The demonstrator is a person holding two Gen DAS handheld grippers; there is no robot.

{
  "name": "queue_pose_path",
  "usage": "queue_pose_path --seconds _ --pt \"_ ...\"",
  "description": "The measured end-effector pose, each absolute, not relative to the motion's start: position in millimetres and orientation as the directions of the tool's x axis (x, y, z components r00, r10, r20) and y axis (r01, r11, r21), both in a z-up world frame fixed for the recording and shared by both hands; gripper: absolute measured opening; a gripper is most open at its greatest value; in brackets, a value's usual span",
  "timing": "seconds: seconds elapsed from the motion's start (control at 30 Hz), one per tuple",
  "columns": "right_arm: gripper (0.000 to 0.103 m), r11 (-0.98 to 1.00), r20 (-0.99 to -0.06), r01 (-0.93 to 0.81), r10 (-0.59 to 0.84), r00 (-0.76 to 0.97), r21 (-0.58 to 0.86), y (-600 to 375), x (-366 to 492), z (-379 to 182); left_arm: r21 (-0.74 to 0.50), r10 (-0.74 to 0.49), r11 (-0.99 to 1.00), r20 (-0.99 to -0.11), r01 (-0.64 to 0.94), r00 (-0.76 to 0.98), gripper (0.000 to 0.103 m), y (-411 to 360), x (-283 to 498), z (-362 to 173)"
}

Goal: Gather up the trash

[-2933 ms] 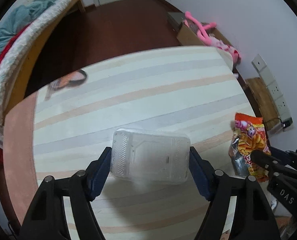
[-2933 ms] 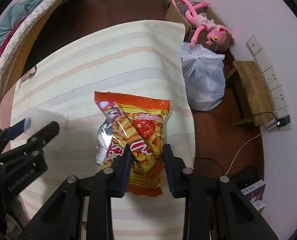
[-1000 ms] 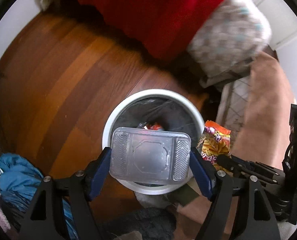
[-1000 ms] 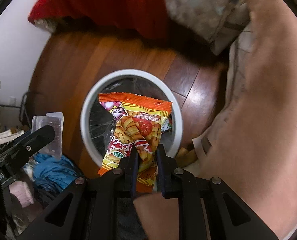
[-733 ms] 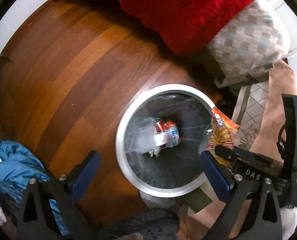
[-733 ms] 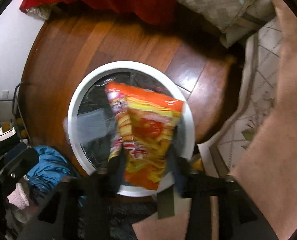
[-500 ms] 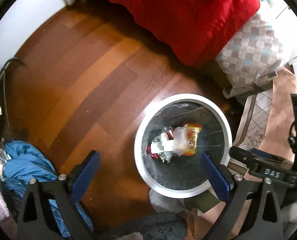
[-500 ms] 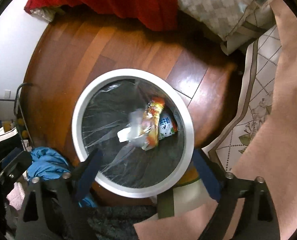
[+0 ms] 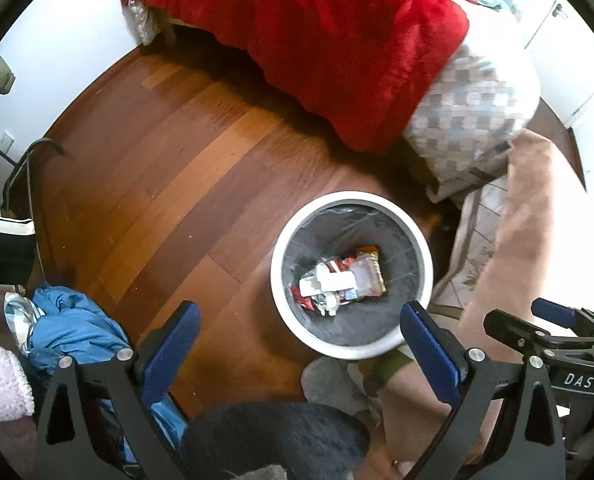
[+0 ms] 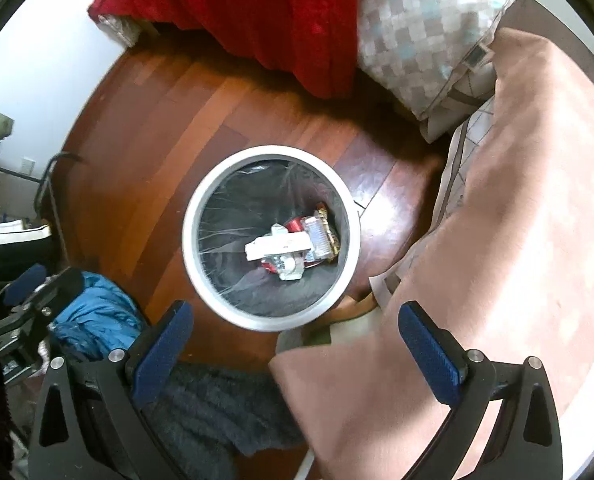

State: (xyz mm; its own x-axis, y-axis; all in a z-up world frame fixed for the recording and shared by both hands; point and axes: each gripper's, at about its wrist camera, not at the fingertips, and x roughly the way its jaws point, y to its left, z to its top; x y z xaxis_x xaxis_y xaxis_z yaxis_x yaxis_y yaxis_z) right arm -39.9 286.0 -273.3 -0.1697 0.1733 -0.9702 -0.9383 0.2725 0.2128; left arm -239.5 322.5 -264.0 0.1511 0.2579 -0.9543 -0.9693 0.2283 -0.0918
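A round white-rimmed trash bin (image 9: 413,236) with a dark liner stands on the wooden floor; it also shows in the right wrist view (image 10: 201,196). Inside lie the clear plastic tray (image 9: 363,276), the orange snack bag (image 9: 371,252) and other wrappers (image 10: 277,246). My left gripper (image 9: 299,334) is open and empty, above and in front of the bin. My right gripper (image 10: 295,330) is open and empty above the bin's near rim. The right gripper also shows at the left wrist view's right edge (image 9: 537,330).
A bed with a red blanket (image 9: 337,40) and checked pillow (image 9: 473,112) lies beyond the bin. A pink-draped table edge (image 10: 497,220) is on the right. Blue clothing (image 9: 69,332) and a dark furry mat (image 10: 217,404) lie on the floor.
Both grippers opened over the bin; the clear tray and the snack bag dropped inside. Both grippers have since risen, so the bin looks smaller.
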Motion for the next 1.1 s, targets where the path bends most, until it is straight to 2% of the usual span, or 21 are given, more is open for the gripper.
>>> queue_pose_path --seconds 0.63,0.83,1.1 --pt "0.103 0.132 -0.855 -0.905 0.406 -0.323 0.405 206 -54 -95 -0.255 0.315 0.358 -0.873 -0.898 0.373 0.102 256 -249 -114" --pt "0.103 0.081 -0.829 -0.899 0.429 -0.359 0.431 191 -59 -57 -0.296 0.318 0.372 -0.85 -0.88 0.421 0.102 241 -258 -82" --pt "0.103 0.057 -0.818 -0.898 0.44 -0.37 0.437 179 -62 -37 -0.316 0.329 0.382 -0.832 -0.869 0.447 0.102 228 -266 -61"
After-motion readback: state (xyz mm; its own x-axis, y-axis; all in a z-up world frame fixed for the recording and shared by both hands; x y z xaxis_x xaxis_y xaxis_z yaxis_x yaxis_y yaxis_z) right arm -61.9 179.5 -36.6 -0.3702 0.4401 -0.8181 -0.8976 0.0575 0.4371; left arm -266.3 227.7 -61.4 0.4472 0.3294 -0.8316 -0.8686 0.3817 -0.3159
